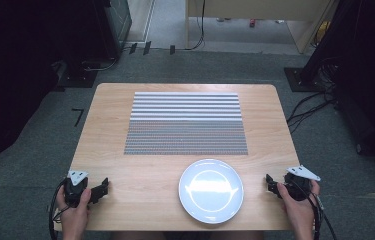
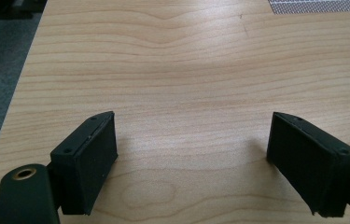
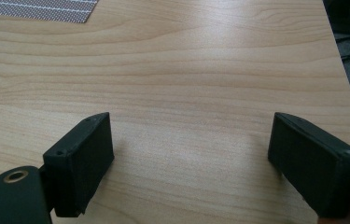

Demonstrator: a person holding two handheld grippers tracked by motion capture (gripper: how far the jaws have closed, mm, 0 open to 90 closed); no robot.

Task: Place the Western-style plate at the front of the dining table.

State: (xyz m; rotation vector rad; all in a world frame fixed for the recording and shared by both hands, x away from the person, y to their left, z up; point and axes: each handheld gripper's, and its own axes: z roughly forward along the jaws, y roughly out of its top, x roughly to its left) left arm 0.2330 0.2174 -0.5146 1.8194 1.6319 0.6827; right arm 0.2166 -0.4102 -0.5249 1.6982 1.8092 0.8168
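Both grippers (image 2: 191, 149) (image 3: 191, 154) gape wide, holding nothing, above bare table (image 1: 145, 175)

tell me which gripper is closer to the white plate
The right gripper: it sits just off the edge of the white plate, while the left gripper rests well away near the table's other near corner.

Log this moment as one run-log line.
left gripper: open, empty, on table | right gripper: open, empty | white plate: between them, untouched | striped mat: beyond plate

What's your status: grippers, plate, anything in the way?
Left gripper open, right gripper open, both empty. Plate between them, untouched. Mat behind it, no obstruction.
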